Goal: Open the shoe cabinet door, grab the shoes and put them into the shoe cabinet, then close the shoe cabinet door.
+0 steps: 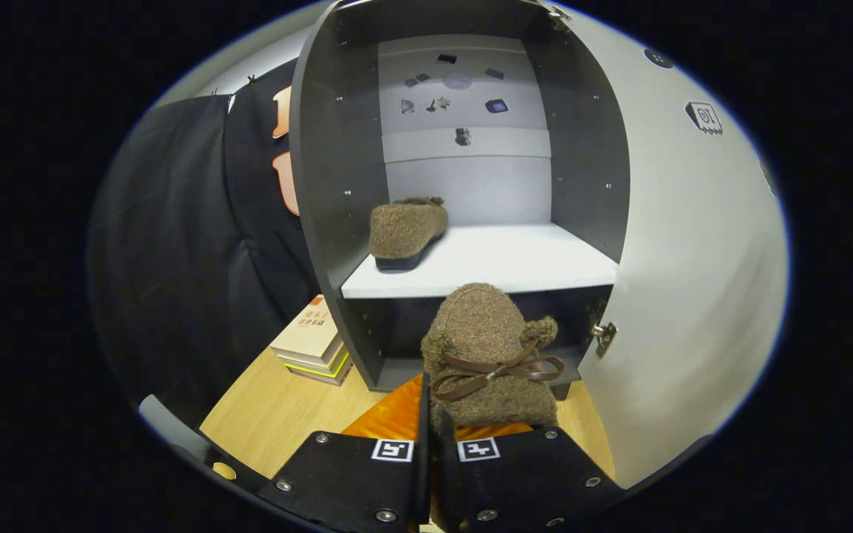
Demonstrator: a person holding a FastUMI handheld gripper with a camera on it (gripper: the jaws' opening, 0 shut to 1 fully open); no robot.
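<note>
— Tool (432,433) fingers are clenching the brown shoe (492,355), hanging just before the shoe cabinet's (338,185) lower edge.
— Room inside?
— Second shoe (406,233) is sitting left on the white shelf (515,259); right side is lying open, door (693,259) swung wide.

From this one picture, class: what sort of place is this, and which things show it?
Probably a staged booth, not a home: a shoe cabinet on a tabletop, black cloth wall, books. The gripper grips a shoe.
</note>
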